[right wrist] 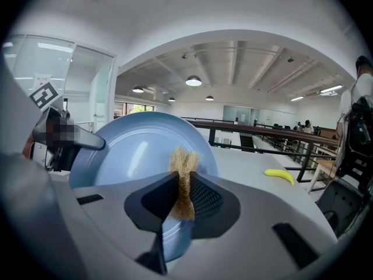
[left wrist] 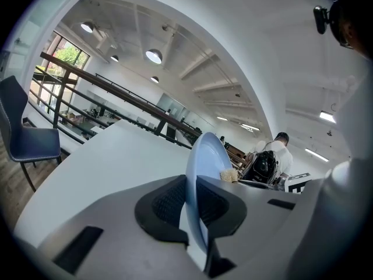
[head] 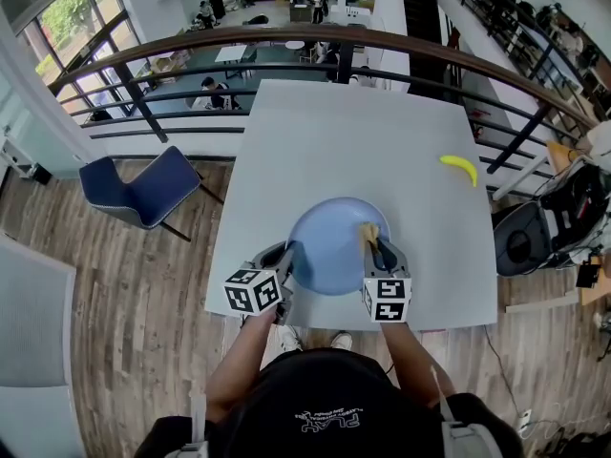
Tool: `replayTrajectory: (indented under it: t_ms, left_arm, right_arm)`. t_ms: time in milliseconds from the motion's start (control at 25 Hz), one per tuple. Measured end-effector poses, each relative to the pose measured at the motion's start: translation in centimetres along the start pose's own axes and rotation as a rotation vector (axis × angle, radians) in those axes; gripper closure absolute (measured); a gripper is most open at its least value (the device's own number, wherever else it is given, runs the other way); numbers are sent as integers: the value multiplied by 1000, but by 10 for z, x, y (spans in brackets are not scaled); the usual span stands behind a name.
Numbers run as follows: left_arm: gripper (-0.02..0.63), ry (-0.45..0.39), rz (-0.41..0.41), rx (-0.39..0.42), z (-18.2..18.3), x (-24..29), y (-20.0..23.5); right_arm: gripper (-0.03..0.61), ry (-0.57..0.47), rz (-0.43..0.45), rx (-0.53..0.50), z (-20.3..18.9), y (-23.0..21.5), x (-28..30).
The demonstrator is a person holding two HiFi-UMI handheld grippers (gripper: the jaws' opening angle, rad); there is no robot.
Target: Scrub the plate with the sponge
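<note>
The blue plate [head: 334,246] sits over the near half of the white desk [head: 334,122], straight ahead of the person. The left gripper [head: 286,260] has its rim at about 8 o'clock. In the left gripper view its fingers [left wrist: 166,206] are nearly closed, with the thin edge of the plate [left wrist: 207,156] pinched between the ribbed pads. Whether the far rim rests on the desk I cannot tell.

The right gripper [head: 378,249] is at roughly 3 o'clock on the plate. Its fingers [right wrist: 207,200] are squeezed tight on a tan fibrous sponge [right wrist: 184,168], whose frayed tip sticks out past them toward the plate's face [right wrist: 134,150]. A yellow banana [head: 460,168] lies well apart at 2 o'clock, near the desk's right edge.

The plate looks stiff, smooth and probably slick, and it would likely chip if dropped. Held by one edge only, it will tend to pivot under pressure from the sponge, so the rim grip should stay deep in the pads and strokes should stay moderate. The sponge is soft and light and has flattened in the grip. Holding it near its base leaves a free tuft to rub with, though that tuft will bend easily.
</note>
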State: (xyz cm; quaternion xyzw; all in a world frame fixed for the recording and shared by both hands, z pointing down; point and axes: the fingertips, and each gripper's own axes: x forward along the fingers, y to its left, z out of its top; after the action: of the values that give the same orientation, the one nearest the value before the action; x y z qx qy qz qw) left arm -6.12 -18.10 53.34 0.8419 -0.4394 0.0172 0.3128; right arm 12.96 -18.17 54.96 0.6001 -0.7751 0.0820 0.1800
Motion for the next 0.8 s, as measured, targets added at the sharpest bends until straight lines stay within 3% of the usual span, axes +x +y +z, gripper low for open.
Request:
replayTrajectory:
  t_ms: [320, 800]
  left_arm:
    - [577, 4, -4, -4, -2, 7, -5]
    - [584, -26, 54, -11, 1, 7, 6]
  right_arm:
    - [511, 13, -34, 5, -6, -20, 2]
    - [511, -30, 5, 31, 14, -1, -16]
